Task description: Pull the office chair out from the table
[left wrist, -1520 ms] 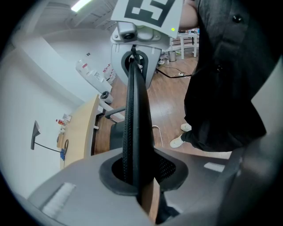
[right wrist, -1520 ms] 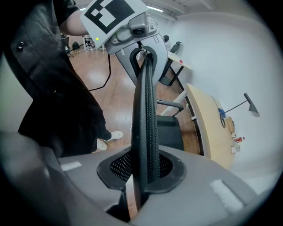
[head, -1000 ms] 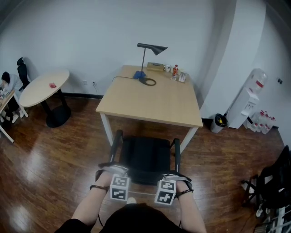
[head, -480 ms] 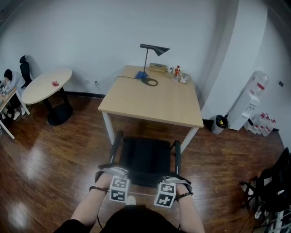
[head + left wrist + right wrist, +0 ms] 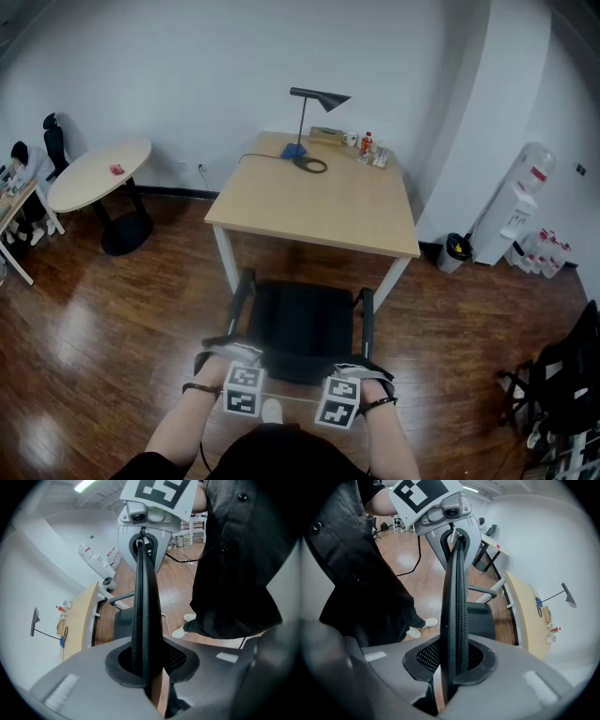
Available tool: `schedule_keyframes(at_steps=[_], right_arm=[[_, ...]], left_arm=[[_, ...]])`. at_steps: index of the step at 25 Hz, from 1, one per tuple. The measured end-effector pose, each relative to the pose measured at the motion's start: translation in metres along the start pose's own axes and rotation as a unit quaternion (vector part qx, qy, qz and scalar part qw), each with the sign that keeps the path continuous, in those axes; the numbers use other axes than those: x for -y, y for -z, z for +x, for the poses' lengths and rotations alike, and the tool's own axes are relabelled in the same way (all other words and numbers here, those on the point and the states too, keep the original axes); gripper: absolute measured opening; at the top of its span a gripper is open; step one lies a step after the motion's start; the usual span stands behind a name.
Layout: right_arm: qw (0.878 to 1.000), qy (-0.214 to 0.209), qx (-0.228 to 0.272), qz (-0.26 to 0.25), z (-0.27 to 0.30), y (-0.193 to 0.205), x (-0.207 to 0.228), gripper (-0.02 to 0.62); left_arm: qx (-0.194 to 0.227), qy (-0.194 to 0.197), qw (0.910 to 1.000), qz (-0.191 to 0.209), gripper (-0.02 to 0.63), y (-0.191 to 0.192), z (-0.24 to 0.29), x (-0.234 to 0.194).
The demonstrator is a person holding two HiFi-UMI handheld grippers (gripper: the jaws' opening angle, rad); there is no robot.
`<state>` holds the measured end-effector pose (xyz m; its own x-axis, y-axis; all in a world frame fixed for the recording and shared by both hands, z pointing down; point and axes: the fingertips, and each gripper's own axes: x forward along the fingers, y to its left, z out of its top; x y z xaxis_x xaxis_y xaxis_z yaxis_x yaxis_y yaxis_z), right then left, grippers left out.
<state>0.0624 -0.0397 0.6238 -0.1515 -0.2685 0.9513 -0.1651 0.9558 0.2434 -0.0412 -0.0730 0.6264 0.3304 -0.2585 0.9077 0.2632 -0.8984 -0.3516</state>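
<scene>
**Grippers locked on office chair [image 5: 302,319]; pull from table [image 5: 319,202] judged part done**

Left gripper [image 5: 142,660] and right gripper [image 5: 453,660], one in each of the person's hands, are closed down to a narrow gap on the top edge of the chair's black mesh backrest [image 5: 457,597], one near each end of it. Each gripper view shows that thin edge running straight through its own jaws, pads against the mesh, with the other gripper clamped farther along the same edge.

Seen from the head camera, the chair stands on the wooden floor [image 5: 122,319] at the middle of the table's near edge, facing it. The person stands directly behind the backrest. The seat and both armrests [image 5: 242,298] show in front of that edge rather than beneath the top. A strip of floor can be seen between seat and table, though the steep downward angle makes the true gap hard to judge. A desk lamp [image 5: 314,98] and a few small items sit along the table's far edge, well apart from the action.

By this reading the grasp is made and the chair is already largely clear of the tabletop. What appears left is to draw it a little farther back toward the person, then let go. Whether the chair's base is free of the table legs cannot be told, as the seat hides it.
</scene>
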Motion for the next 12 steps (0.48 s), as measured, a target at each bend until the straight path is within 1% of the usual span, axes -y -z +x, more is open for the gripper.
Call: schedule_keyframes(at_steps=[12], right_arm=[[1.0, 0.001, -0.002, 0.0, -0.002, -0.002, -0.013, 0.075]], left_arm=[[-0.004, 0.005, 1.0, -0.001, 0.067, 0.0, -0.003, 0.012]])
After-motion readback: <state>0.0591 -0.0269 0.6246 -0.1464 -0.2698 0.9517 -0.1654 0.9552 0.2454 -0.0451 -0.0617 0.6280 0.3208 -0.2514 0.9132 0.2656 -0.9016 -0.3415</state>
